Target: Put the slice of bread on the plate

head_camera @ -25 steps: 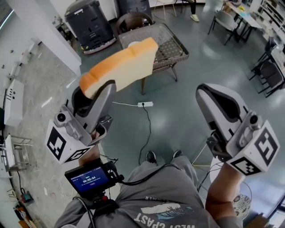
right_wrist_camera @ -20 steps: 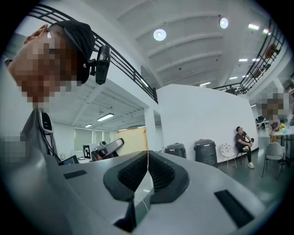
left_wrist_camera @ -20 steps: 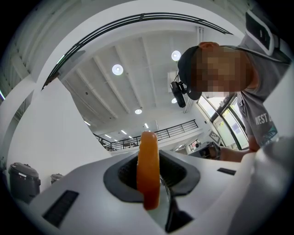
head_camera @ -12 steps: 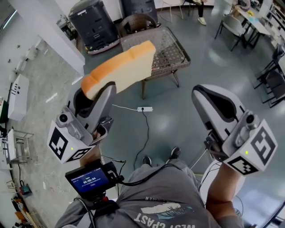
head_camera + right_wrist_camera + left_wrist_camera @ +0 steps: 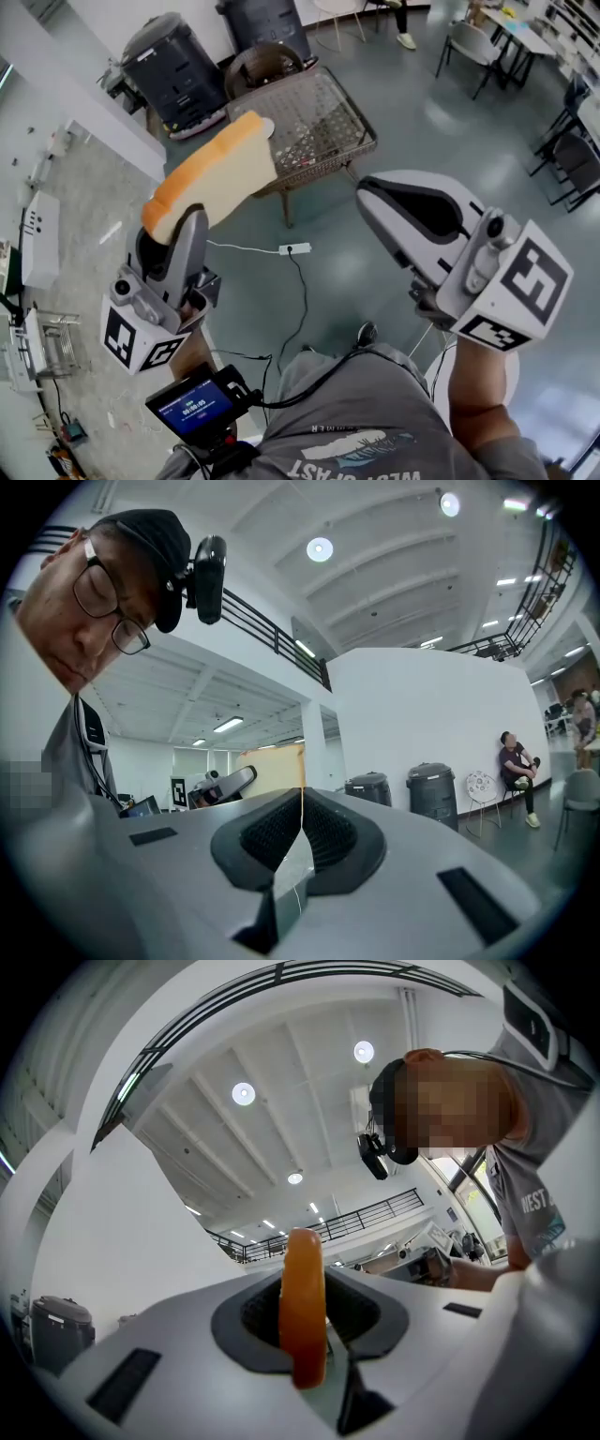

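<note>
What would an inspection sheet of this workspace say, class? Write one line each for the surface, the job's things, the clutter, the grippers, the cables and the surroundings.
surface: wire-mesh table standing on a grey floor, ahead of the person.
job's things: slice of bread held in the air; what looks like the edge of a white plate shows on the table behind it.
clutter: dark bins behind the table.
grippers: left gripper shut on the slice of bread; right gripper shut, nothing between its jaws.
cables: power strip on the floor, with a dark cable running toward the person.
surroundings: chairs at upper right.
</note>
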The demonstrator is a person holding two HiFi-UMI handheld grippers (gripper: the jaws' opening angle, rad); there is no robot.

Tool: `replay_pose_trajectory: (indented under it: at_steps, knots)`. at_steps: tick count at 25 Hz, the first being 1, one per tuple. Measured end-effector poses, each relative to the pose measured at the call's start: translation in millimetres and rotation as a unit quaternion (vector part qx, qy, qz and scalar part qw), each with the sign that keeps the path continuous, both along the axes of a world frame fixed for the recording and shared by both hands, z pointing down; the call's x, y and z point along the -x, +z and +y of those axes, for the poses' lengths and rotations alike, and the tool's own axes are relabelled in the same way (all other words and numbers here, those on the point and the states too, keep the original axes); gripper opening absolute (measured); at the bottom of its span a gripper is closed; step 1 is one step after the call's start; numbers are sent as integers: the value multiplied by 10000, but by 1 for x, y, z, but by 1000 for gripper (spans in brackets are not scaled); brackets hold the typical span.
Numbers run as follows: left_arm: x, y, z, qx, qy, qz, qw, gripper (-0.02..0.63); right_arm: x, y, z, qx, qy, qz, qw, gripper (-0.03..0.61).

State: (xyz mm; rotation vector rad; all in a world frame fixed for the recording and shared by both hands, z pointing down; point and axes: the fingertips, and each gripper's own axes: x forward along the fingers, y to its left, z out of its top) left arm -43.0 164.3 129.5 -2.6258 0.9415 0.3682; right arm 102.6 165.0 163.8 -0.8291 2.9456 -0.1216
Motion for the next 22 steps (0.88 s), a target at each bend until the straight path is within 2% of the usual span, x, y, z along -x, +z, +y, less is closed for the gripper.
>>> replay_pose_trajectory:
  at_steps: [4, 6, 14, 22]
  knots:
    - [-45, -5, 4, 35, -113, -113, 9999, 97, -43, -10, 2, 47, -150, -67, 9999, 8]
    - [-49, -10, -3, 39, -134, -128, 9998, 97, -48, -17, -7, 44, -129, -76, 9999, 8]
    - [-21, 10, -67, 96, -165, -221, 9996, 97, -15, 3, -63, 238, -15, 11, 9997, 8]
    - [30, 1, -136, 10, -6, -222, 9998, 97, 50, -7, -128, 233, 67, 142, 9996, 8]
